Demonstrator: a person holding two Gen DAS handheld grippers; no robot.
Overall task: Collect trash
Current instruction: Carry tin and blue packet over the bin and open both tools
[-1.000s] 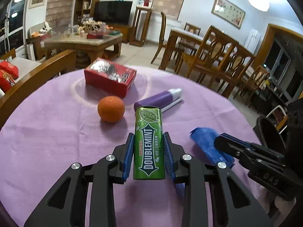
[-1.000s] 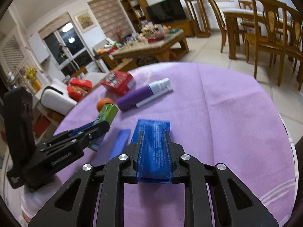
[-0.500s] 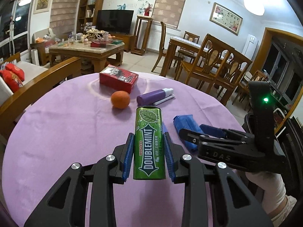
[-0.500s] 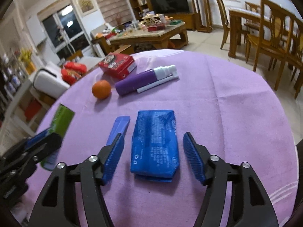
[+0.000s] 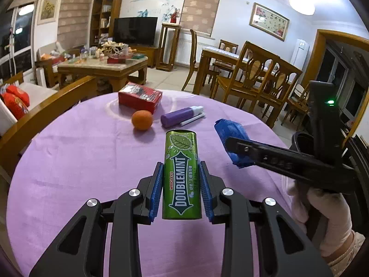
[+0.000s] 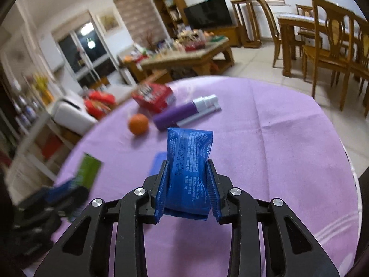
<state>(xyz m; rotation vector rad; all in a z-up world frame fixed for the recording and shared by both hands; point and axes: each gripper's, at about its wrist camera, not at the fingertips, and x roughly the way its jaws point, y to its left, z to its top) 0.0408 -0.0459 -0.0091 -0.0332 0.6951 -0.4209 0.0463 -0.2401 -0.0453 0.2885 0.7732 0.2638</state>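
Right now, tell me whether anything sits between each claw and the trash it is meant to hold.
Nothing visible does. The left claw is already shut on the green Doublemint gum pack, and the right claw is shut on the crinkled blue plastic packet. Both are lifted off the purple tablecloth.

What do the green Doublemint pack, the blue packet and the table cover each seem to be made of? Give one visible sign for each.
Green Doublemint pack: probably glossy printed card or plastic; straight edges, sheen.
Blue packet: thin plastic film, likely; it crumples in the right claw.
Table cover: matte purple woven cloth; soft creases show.
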